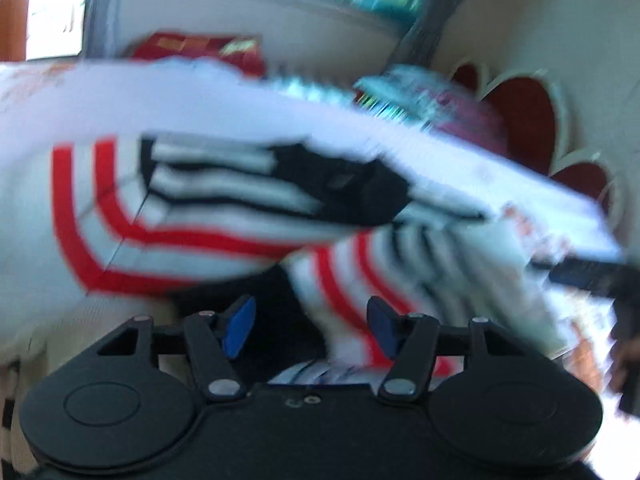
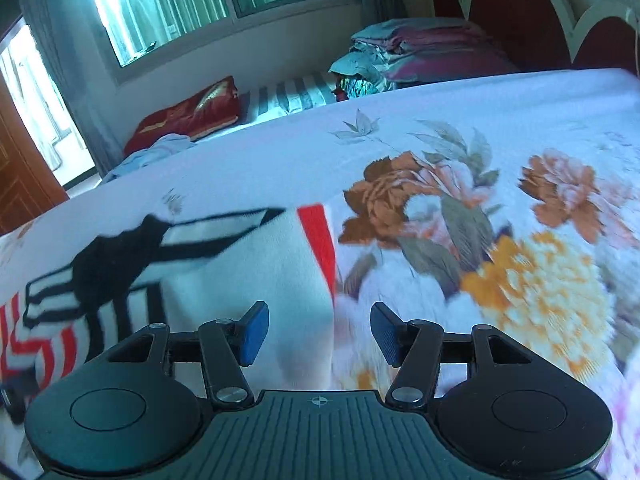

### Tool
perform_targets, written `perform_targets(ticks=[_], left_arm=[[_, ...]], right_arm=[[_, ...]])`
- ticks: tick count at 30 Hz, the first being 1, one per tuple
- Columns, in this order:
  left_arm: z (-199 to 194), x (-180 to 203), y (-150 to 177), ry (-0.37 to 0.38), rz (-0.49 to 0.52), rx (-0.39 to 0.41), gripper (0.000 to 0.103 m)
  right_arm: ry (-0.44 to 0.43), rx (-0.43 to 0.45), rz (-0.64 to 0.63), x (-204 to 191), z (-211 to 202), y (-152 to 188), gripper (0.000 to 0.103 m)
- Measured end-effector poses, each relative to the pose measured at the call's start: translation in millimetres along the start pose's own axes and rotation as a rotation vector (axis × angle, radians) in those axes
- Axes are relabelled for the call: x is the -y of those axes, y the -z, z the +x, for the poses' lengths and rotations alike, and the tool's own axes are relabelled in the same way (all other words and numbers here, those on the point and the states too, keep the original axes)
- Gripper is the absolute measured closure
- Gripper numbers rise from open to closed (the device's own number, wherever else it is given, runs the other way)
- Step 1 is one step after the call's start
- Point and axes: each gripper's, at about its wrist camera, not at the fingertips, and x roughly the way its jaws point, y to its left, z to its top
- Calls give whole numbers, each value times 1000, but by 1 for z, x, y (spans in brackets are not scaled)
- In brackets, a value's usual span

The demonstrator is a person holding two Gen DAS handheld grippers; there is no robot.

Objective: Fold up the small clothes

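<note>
My left gripper [image 1: 311,326] stands half open, the striped sweater [image 1: 192,216] just ahead, unheld. My right gripper [image 2: 320,332] gapes over its right edge, empty; floral bedspread [image 2: 500,152] opens rightward.

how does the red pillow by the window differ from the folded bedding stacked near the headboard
The red pillow is a single piece, while the folded bedding is a pile of several layers. The pillow is dark red with a gold pattern; the bedding mixes pale blue-grey and maroon. The pillow lies to the left, under the window; the bedding sits further right, next to the headboard. Both rest at the far side of the bed, away from the striped garment.
</note>
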Motion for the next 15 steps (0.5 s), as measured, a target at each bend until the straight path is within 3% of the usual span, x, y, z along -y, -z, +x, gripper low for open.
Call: perform_targets(ticks=[4, 6, 7, 11, 13, 15], left_arm=[[2, 1, 7, -8, 90, 28, 42], [1, 0, 7, -9, 86, 27, 42], [1, 0, 7, -10, 84, 28, 42], [-4, 3, 10, -17, 115, 37, 42], [-5, 4, 9, -18, 112, 35, 42], [-7, 8, 6, -30, 114, 34, 44]], right_arm=[[-12, -9, 30, 5, 29, -24, 47], [-24, -30, 60, 9, 44, -32, 62], [-39, -41, 76, 11, 50, -35, 79], [4, -20, -18, 3, 49, -35, 92], [106, 15, -81, 4, 48, -31, 94], [89, 9, -45, 12, 49, -30, 94]])
